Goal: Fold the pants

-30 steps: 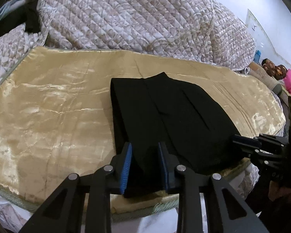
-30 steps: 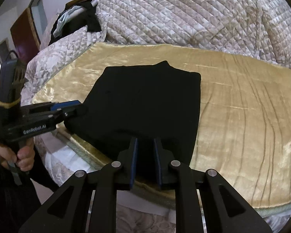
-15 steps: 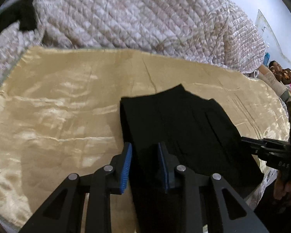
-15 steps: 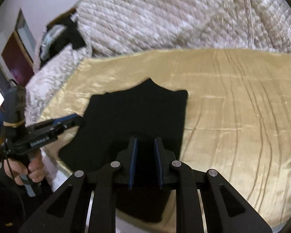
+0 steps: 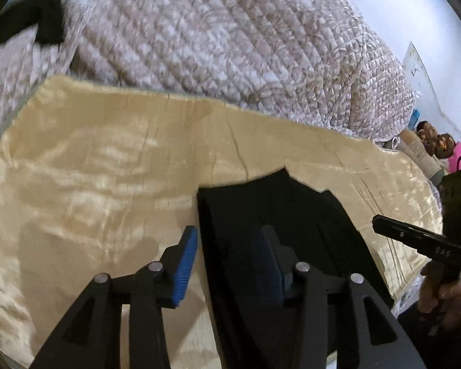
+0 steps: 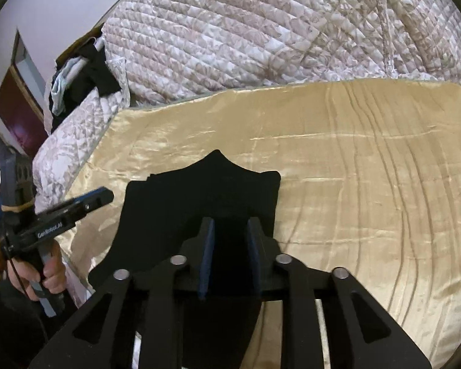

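Observation:
Black pants (image 5: 292,203) lie folded on a golden satin sheet (image 5: 92,169) on the bed. My left gripper (image 5: 229,255) hangs over their left edge. Its jaws are opening: the left pad (image 5: 186,264) stands clear of the cloth, the right finger is over it. In the right wrist view the pants (image 6: 199,190) form a short dark stack. My right gripper (image 6: 230,240) is over their right part, jaws opening with black cloth between the pads. Each view shows the other gripper at the side, the right gripper (image 5: 415,240) and the left gripper (image 6: 86,203), both hand-held.
A bulky quilted blanket (image 6: 261,30) is heaped along the far side of the sheet (image 6: 353,169). Dark and light clothes (image 6: 83,73) are piled at the back left, near a dark red door (image 6: 15,117). Coloured items (image 5: 430,135) lie past the bed's right end.
Both grippers moved forward over the bed, carrying the near edge of the pants onto the far part. The pants now look shorter. Both pairs of jaws have widened.

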`<state>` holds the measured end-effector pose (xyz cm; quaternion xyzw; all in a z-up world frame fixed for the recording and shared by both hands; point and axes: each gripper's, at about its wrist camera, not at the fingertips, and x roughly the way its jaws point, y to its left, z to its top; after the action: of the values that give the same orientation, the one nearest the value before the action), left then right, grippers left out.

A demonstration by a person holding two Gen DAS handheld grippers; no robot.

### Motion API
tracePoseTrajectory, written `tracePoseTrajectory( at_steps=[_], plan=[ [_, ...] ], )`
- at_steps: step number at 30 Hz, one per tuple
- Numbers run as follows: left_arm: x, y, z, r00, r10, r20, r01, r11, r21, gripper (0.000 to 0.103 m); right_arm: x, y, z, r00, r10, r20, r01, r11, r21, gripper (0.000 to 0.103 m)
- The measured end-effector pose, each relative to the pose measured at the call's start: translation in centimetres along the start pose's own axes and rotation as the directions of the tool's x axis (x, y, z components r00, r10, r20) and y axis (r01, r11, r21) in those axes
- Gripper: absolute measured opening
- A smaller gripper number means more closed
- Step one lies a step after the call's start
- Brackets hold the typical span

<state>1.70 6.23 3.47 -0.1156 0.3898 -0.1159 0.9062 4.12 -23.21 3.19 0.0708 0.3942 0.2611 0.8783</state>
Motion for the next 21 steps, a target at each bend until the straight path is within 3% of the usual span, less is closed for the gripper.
tracePoseTrajectory(
  at_steps=[1,2,12,21],
  plan=[
    [0.3,0.4,-0.6,1.0,-0.01,-0.018,0.01,1.0,-0.016,0.046,0.0,-0.2,-0.2,1.0,0.009,0.0,-0.009,1.0,0.01,0.041],
    [0.5,0.7,-1.0,0.999,-0.022,-0.033,0.021,0.999,-0.03,0.046,0.1,-0.6,-0.6,1.0,0.02,-0.001,-0.02,1.0,0.024,0.042],
    [2.1,1.2,-2.2,0.991,-0.1,-0.086,0.093,0.992,-0.085,0.048,1.6,-2.4,-1.8,0.992,0.126,-0.032,-0.121,0.984,0.129,0.042],
    [3.4,1.1,-1.7,0.991,-0.122,-0.062,0.115,0.988,-0.106,0.057,2.6,-2.9,-2.0,0.994,0.107,-0.037,-0.1,0.985,0.141,0.042]
  ],
)
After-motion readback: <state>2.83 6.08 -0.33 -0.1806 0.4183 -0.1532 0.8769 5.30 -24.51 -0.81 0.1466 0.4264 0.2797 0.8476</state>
